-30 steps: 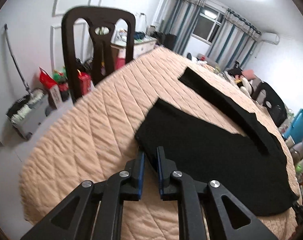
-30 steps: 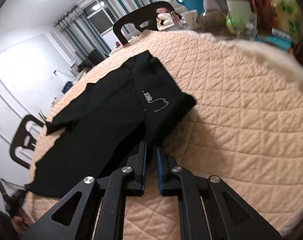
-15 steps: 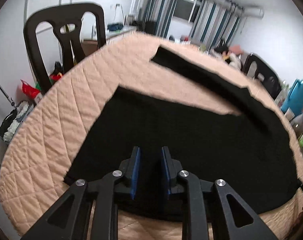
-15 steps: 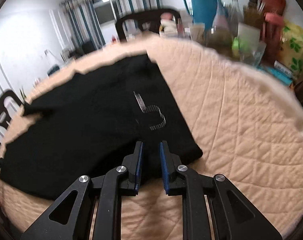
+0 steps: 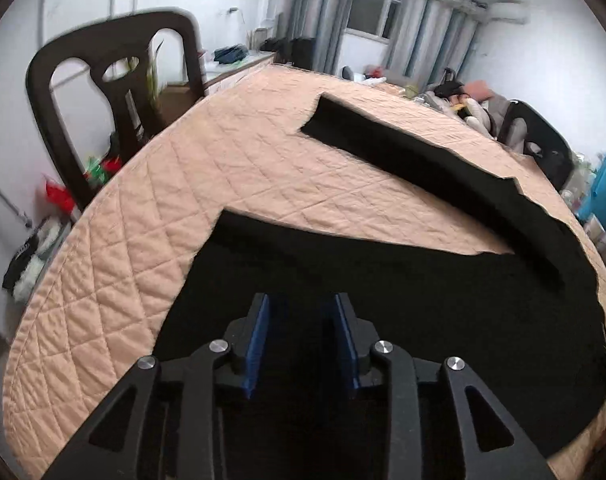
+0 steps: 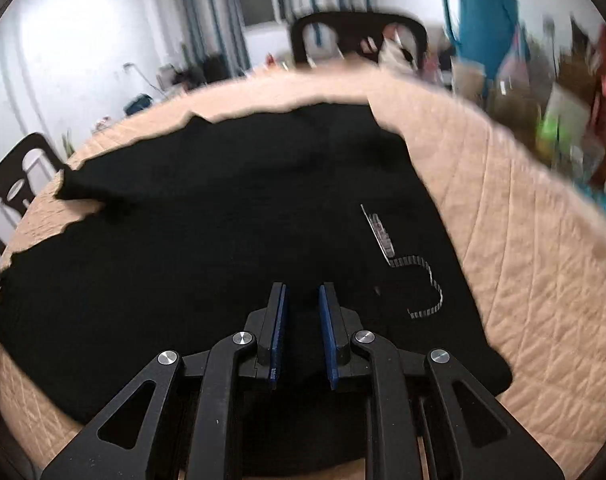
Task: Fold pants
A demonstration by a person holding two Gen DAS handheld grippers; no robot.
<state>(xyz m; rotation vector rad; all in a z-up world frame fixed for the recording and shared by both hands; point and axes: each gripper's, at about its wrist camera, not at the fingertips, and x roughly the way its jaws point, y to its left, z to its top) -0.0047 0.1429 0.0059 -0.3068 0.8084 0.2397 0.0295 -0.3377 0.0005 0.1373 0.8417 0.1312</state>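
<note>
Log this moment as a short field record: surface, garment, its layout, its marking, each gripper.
surface: peach quilted table cover
garment: black fabric pants, lying flat on the cover
layout: one leg stretches away across the cover, apart from the near leg
marking: white printed logo near the pants' right edge
left gripper: above the near leg, jaws opening, nothing pinched
right gripper: above the pants left of the logo, jaws apart, opening, nothing pinched

white printed logo on the black pants (image 6: 231, 264), lettering too blurred to read, no other legible text
</note>
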